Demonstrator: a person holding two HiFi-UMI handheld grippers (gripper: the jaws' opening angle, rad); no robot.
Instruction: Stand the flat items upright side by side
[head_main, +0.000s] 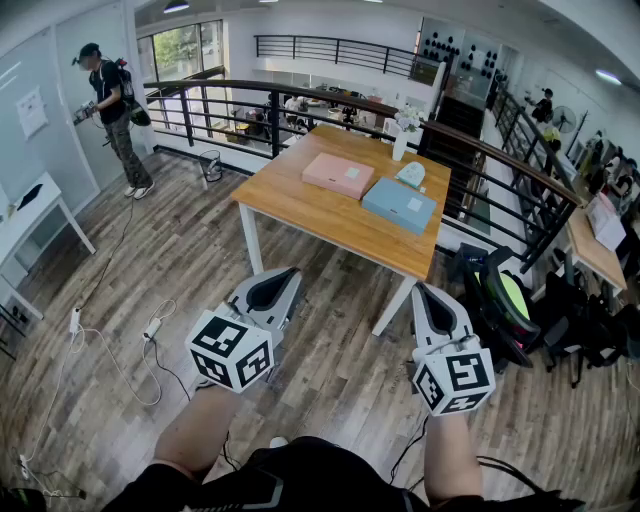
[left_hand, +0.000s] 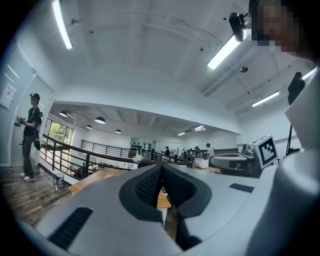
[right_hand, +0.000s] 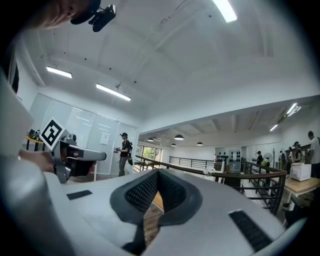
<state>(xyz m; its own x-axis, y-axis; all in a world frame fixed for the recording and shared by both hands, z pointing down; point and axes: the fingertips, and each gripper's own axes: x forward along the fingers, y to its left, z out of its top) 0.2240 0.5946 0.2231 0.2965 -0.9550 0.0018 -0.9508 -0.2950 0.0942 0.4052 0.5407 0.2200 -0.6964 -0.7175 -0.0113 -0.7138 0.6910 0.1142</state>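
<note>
**Two to stand up, both lying flat on the desk (head_main: 290, 205)**

The pink item (head_main: 338, 174) and blue item (head_main: 399, 204) lie side by side on the desk, well apart from the left gripper (head_main: 272, 290) and right gripper (head_main: 437, 302), whose fingers are pressed together, empty. Both items look thin, stiff and light; pinching a long edge should tip each upright.

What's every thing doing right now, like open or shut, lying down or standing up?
Left hand-held gripper: shut, empty.
Right hand-held gripper: shut, empty.
Pink flat item: lying flat on the table.
Blue flat item: lying flat beside the pink one.
Vase: standing upright.
</note>
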